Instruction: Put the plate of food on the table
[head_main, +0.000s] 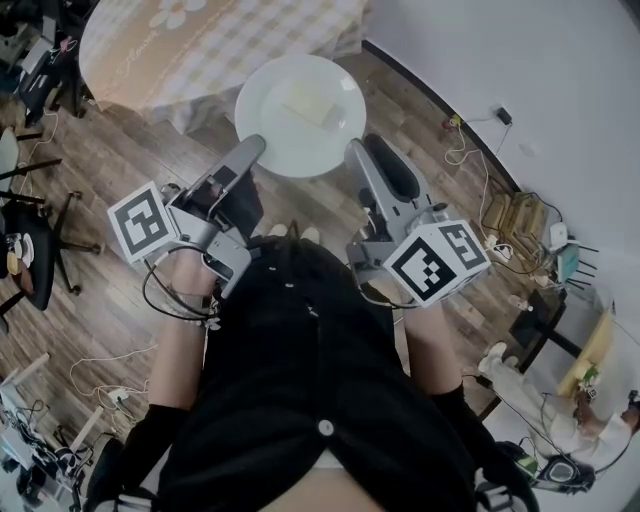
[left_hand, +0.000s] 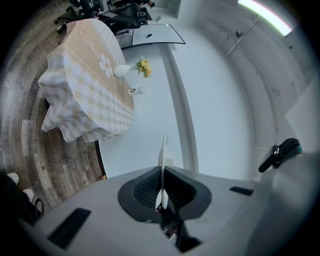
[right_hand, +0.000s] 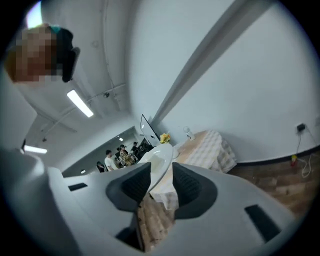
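A white plate (head_main: 300, 115) with a pale piece of food (head_main: 308, 103) hangs over the wood floor, just short of the round table (head_main: 200, 45) with its checked cloth. My left gripper (head_main: 252, 148) is shut on the plate's left rim; in the left gripper view the plate (left_hand: 163, 150) shows edge-on, pinched in the left gripper (left_hand: 161, 172). My right gripper (head_main: 358, 150) is at the plate's right rim. In the right gripper view the pads of the right gripper (right_hand: 161, 172) stand apart, with the plate (right_hand: 159, 157) lying loose in the gap between them.
The table (left_hand: 87, 85) carries a white vase of yellow flowers (left_hand: 142, 67) and a small white thing beside it. Office chairs (head_main: 30, 250) stand at the left, and cables (head_main: 470, 140) run along the white wall on the right. Several people (right_hand: 117, 155) stand far off.
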